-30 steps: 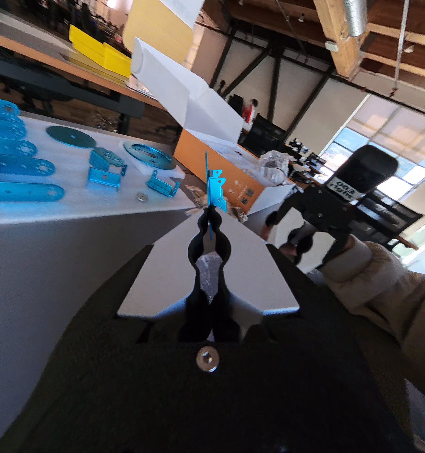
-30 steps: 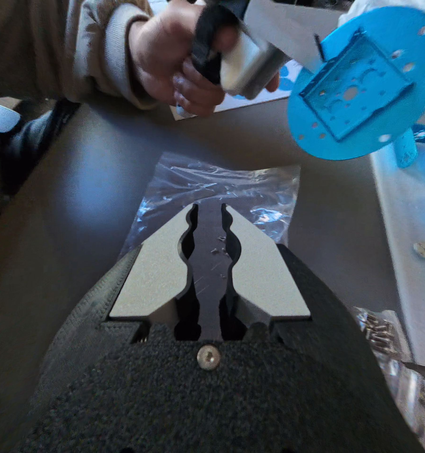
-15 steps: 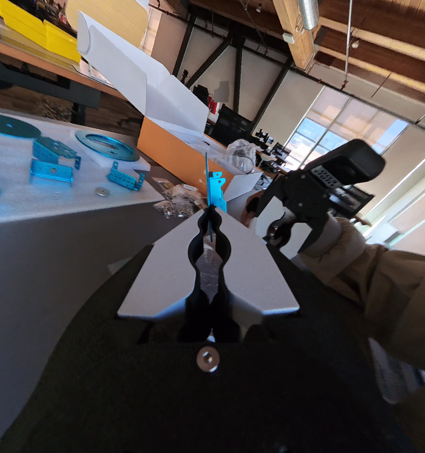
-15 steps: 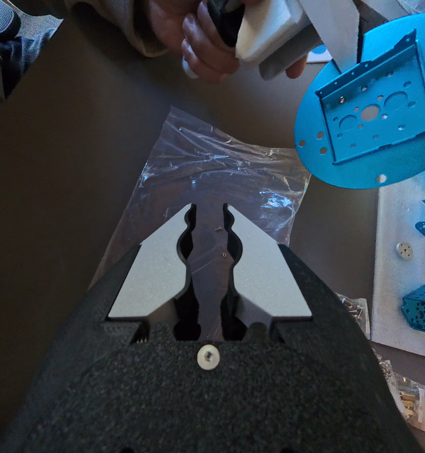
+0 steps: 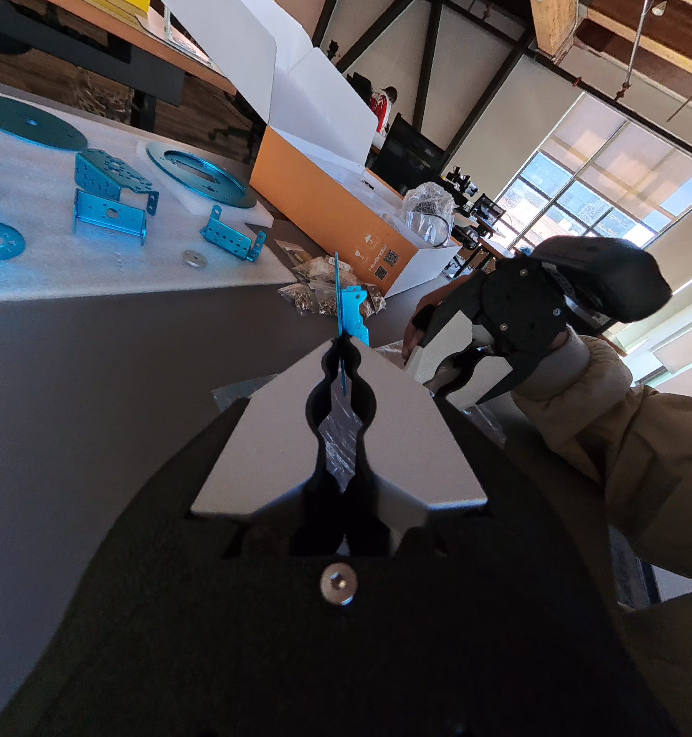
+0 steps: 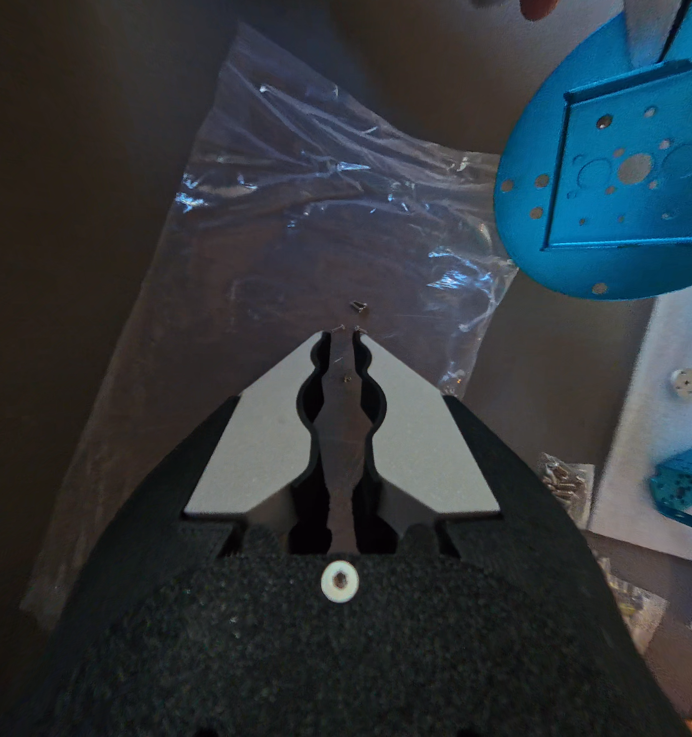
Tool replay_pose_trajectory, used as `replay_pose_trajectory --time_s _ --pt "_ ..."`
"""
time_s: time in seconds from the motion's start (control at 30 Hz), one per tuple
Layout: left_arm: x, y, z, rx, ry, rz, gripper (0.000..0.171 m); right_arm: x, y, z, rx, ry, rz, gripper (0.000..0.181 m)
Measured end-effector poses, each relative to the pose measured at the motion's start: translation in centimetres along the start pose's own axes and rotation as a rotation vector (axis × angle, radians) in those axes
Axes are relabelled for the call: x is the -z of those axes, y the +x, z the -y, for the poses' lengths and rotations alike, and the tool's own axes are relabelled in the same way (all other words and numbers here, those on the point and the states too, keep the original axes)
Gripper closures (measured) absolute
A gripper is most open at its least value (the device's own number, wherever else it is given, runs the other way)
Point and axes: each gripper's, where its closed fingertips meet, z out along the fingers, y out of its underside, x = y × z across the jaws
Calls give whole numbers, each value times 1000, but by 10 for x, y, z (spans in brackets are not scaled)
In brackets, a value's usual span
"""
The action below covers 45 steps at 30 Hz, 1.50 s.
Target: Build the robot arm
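Note:
My left gripper (image 5: 342, 342) is shut on the edge of a blue metal disc with a square bracket (image 5: 353, 313) fixed to it, held edge-on above the dark table (image 5: 97, 379). The same disc and bracket (image 6: 615, 179) hang at the upper right of the right wrist view. My right gripper (image 6: 342, 333) is open by a narrow gap, empty, tips down close over a clear plastic bag (image 6: 296, 199) lying flat on the table. Several tiny screws (image 6: 358, 306) lie on the bag at the tips, one between the fingers. In the left wrist view, its fingers (image 5: 444, 335) point down at the bag.
A white foam sheet (image 5: 57, 271) on the left carries several blue brackets and discs. An orange box (image 5: 328, 211) with a raised white lid stands behind it. Small bags of screws (image 5: 320, 295) lie by the box. Foam edge, a blue bracket (image 6: 683, 490) and a screw bag (image 6: 563, 482) lie right. The tips of one gripper are about 12 cm away from the tips of the other.
My right gripper has come down closer to the bag and screws, and its jaws have narrowed. The left gripper, still holding the disc, has tilted; its hand has left the right wrist view.

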Motion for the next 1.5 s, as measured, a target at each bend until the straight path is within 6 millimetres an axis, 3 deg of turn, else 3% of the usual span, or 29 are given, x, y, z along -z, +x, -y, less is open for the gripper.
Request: replay_pose_trajectory --time_s 0.37,0.63,1.07,1.5 --pt "-1 7 -3 -71 -23 -10 171 -5 -6 3 -113 113 125 169" --pt "-2 8 -6 -66 -30 -19 171 -10 -8 9 -69 145 109 164" --pt "-4 12 -11 7 -60 -76 171 -5 -10 -10 -104 85 151 166" --pt "-5 17 -12 -47 -64 -81 171 -8 -12 4 -56 208 157 161"
